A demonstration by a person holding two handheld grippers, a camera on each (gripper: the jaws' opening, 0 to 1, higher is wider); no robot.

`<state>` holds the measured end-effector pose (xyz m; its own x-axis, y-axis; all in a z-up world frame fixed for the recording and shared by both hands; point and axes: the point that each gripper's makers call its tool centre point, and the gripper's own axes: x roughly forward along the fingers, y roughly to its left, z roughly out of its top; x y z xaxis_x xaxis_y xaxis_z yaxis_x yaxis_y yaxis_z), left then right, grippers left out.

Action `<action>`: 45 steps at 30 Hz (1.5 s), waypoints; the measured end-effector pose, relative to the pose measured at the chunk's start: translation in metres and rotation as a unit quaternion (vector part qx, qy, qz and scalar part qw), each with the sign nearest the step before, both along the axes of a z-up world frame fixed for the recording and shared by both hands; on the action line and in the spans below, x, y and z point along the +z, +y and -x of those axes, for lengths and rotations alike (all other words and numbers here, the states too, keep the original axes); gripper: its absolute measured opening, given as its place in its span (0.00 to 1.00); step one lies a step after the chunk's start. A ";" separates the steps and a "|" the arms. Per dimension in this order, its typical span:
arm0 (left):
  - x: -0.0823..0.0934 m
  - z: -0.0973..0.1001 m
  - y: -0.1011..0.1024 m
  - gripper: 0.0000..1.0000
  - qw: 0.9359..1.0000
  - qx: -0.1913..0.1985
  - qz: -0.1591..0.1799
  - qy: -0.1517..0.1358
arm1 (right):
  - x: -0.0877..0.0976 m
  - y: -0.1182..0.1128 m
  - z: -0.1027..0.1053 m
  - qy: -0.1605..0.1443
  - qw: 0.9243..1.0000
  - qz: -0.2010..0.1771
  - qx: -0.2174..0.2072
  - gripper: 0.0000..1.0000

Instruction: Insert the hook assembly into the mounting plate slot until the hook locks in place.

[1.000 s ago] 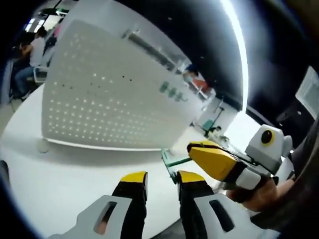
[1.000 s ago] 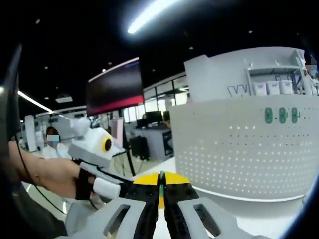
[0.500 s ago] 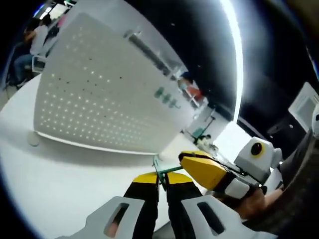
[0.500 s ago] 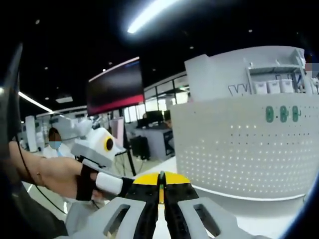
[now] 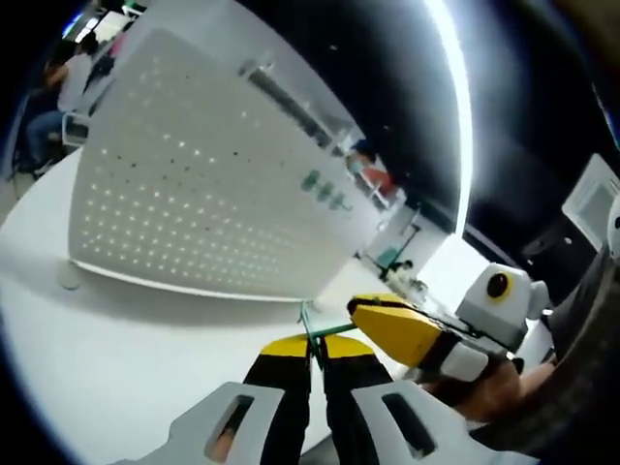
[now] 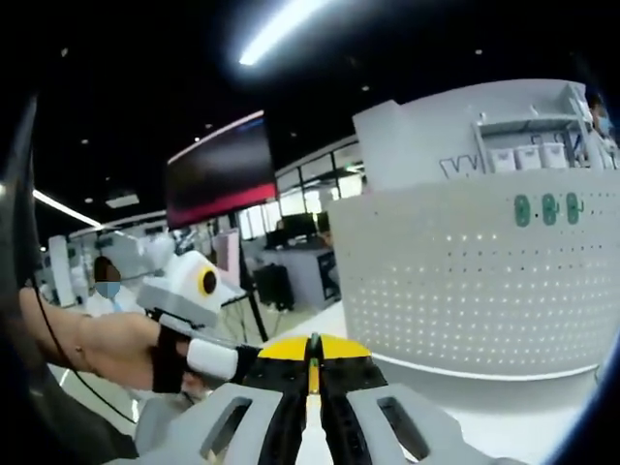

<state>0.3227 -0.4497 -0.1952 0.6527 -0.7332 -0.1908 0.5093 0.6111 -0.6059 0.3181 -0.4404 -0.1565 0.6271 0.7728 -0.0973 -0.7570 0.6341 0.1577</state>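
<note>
White tabletop (image 5: 116, 349) bearing an upright perforated mounting plate (image 5: 203, 194) with 3 green marks, near which the left gripper (image 5: 312, 351) and right gripper (image 6: 312, 351) each pinch the thin green hook assembly (image 5: 308, 325), jaws pressed together.

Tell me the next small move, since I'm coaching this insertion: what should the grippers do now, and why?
Probably carry the green hook toward the white perforated panel. Both the left gripper and right gripper pinch it, apart from the panel.
</note>
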 end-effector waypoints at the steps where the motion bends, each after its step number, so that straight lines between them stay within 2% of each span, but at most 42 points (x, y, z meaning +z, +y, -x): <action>1: 0.000 0.000 0.001 0.03 1.000 0.001 -0.007 -0.004 | -0.001 0.000 0.000 0.001 1.000 0.002 0.000 0.00; 9: -0.006 -0.002 0.004 0.02 0.999 0.004 -0.044 -0.012 | -0.005 -0.003 -0.002 0.036 0.999 -0.008 0.003 0.01; 14: -0.012 -0.005 0.012 0.02 0.997 0.016 -0.071 -0.011 | 0.003 -0.005 -0.002 0.020 1.000 -0.007 0.008 0.01; 17: -0.014 -0.006 0.016 0.02 0.996 0.021 -0.087 -0.016 | 0.003 -0.004 0.001 0.022 1.000 0.000 0.020 0.01; 20: -0.014 -0.007 0.020 0.02 0.992 0.022 -0.117 -0.030 | -0.001 -0.003 0.004 0.021 0.999 0.011 0.031 0.01; 22: -0.017 -0.009 0.023 0.02 0.988 0.020 -0.148 -0.041 | -0.004 -0.003 0.004 0.018 0.999 0.015 0.030 0.01; 23: -0.017 -0.009 0.024 0.02 0.985 0.018 -0.162 -0.048 | -0.007 -0.003 0.005 0.026 0.999 0.016 0.031 0.02; 27: -0.017 -0.009 0.026 0.02 0.980 0.019 -0.187 -0.061 | -0.011 -0.002 0.006 0.038 0.999 0.014 0.033 0.05; 33: -0.013 -0.011 0.029 0.02 0.978 0.022 -0.194 -0.077 | -0.018 -0.005 0.006 0.060 0.998 0.013 0.033 0.09; 38: -0.011 -0.009 0.024 0.02 0.972 0.013 -0.213 -0.097 | -0.019 -0.005 0.004 0.073 0.997 -0.001 0.032 0.10; 40: -0.011 -0.008 0.020 0.02 0.972 0.004 -0.212 -0.099 | -0.021 -0.003 0.004 0.092 0.995 -0.012 0.032 0.09; 45: -0.005 -0.007 0.015 0.02 0.971 0.001 -0.210 -0.116 | -0.020 -0.004 0.003 0.102 0.994 -0.020 0.025 0.09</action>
